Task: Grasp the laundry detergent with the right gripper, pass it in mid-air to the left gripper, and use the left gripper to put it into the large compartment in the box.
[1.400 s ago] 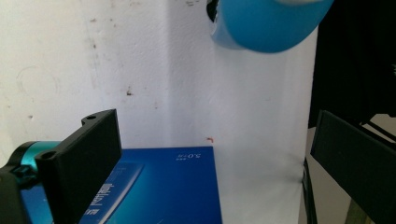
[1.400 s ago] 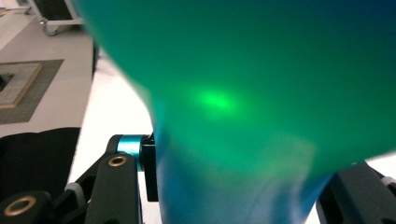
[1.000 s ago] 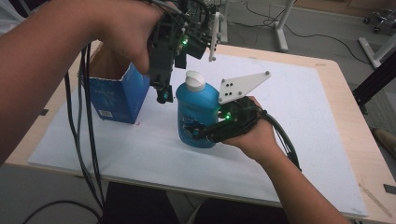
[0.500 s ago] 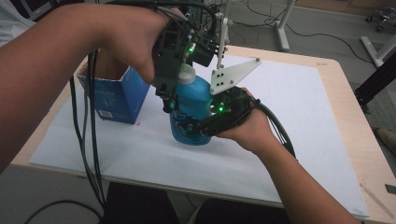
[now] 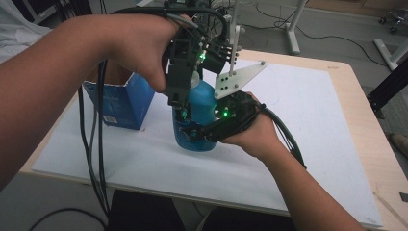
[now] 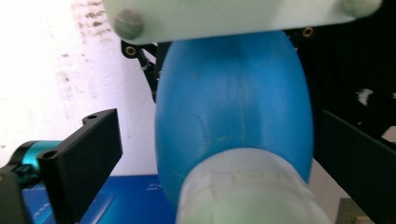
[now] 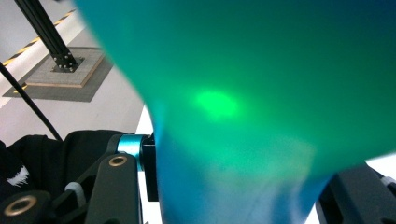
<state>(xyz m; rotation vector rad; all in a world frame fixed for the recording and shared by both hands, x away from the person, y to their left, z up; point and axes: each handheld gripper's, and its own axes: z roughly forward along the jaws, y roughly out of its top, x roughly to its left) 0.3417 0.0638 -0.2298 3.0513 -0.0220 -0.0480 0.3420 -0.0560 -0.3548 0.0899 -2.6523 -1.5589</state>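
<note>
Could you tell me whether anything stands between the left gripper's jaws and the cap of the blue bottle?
Nothing visible does. In the left gripper view the white cap of the blue bottle sits between the left gripper's two black jaws with open gaps either side. The right gripper clamps the bottle's body lower down.

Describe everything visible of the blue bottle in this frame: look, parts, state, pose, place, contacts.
The blue bottle looks like translucent plastic, with a rounded body, a narrower shoulder and a white cap. It stands upright on the white mat, beside the blue box. The right gripper is shut on its lower body from the side. The left gripper reaches down over its top, jaws flanking the cap without visibly pressing.
</note>
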